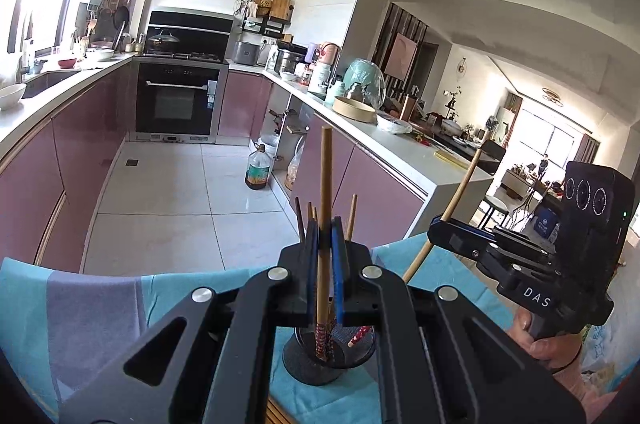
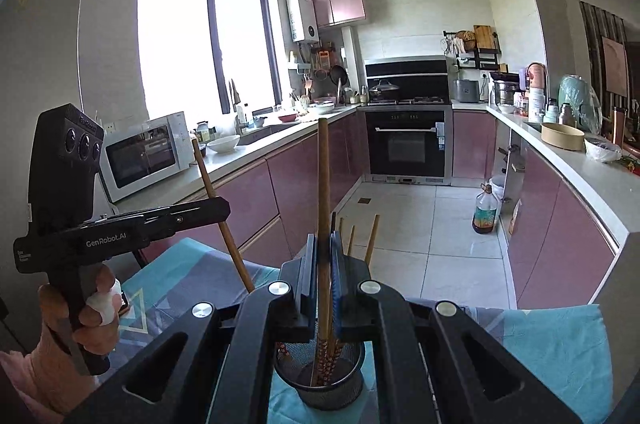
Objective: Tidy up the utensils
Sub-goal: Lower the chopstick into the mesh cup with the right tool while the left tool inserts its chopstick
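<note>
Chopsticks [image 2: 322, 208] in mesh holder [image 2: 320, 382]

Left gripper [image 1: 325, 244] clamps one upright chopstick [image 1: 325, 184], patterned end down inside black mesh cup [image 1: 316, 368] on blue cloth [image 1: 168, 296]. Other chopsticks stand in the cup. Right gripper [image 1: 438, 224], near right, pinches a tilted chopstick [image 1: 464, 184].

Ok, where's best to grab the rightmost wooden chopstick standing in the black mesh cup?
Take the wooden chopstick by its bare upper end, from above: it leans tip-up, clear of the black mesh cup, whose wall shields its patterned lower end.
</note>
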A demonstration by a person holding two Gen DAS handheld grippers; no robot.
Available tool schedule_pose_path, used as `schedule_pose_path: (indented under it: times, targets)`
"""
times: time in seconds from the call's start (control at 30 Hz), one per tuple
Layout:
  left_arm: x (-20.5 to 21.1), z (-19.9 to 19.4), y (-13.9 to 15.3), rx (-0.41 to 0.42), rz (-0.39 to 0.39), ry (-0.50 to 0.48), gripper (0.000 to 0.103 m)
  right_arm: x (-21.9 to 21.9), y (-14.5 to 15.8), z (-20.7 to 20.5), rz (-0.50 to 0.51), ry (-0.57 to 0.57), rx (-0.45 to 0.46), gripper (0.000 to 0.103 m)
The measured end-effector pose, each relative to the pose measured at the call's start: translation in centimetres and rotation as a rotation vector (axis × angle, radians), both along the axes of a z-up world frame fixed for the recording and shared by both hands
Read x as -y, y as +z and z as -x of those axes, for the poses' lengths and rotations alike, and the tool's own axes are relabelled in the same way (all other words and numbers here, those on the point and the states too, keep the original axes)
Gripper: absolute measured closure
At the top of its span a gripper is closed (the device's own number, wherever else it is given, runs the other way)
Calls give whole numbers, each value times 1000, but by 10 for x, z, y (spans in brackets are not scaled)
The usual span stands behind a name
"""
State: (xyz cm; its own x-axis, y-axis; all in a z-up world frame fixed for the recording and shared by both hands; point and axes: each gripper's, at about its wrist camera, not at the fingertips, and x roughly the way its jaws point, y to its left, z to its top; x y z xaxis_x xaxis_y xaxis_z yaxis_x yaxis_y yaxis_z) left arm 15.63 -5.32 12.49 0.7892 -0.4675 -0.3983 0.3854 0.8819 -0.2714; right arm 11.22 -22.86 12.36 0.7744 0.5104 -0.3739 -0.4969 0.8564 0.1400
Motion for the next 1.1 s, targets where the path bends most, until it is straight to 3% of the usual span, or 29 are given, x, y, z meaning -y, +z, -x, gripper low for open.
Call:
schedule_pose_path:
  times: [0.57, 1.1]
  targets:
    - [15, -31, -55, -169, -115, -92, 96, -14, -37, -26, 88, 35, -190, 98]
    - [13, -57, -69, -201, -110, -43, 96, -21, -46, -50, 76, 2, -228, 96]
